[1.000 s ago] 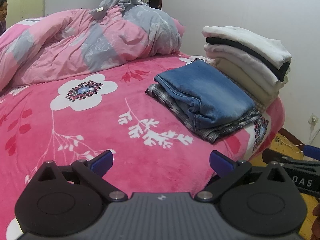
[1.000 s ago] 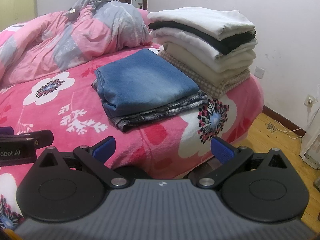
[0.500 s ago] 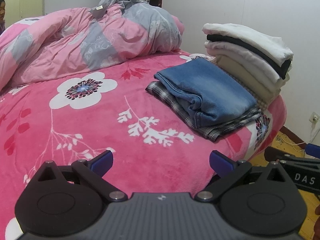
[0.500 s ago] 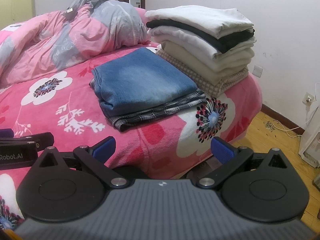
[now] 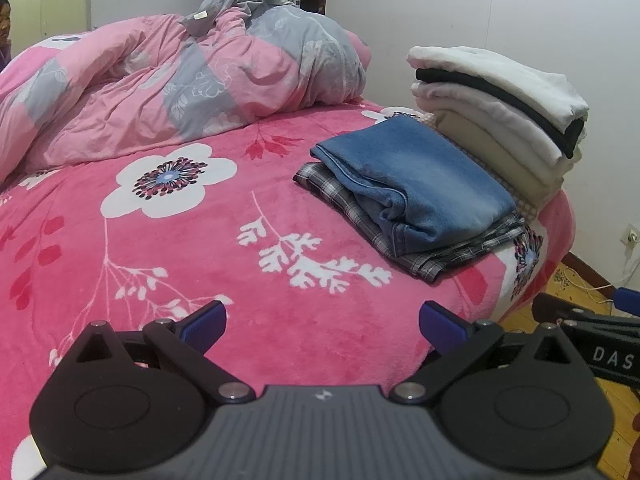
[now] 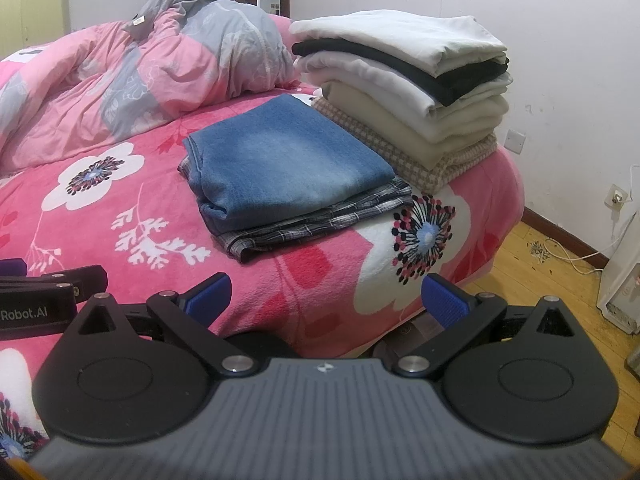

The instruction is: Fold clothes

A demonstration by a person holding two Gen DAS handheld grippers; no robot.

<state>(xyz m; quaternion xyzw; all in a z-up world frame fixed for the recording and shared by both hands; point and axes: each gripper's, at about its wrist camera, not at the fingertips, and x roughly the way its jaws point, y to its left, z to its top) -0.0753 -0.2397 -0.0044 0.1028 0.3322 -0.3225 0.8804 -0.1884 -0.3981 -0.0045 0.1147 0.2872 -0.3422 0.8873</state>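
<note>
Left gripper (image 5: 322, 322): jaws apart, holding nothing, over the pink floral bed (image 5: 168, 248); its arm reads "Robot.AI" in the right wrist view. Folded blue garment (image 6: 286, 162) lies on a folded plaid garment (image 6: 320, 224), left of and just beside the stack of folded clothes (image 6: 404, 80); long axis toward the wall. Right gripper (image 6: 324, 300): jaws apart, empty, at the bed's edge; its arm reads "DAS".
</note>
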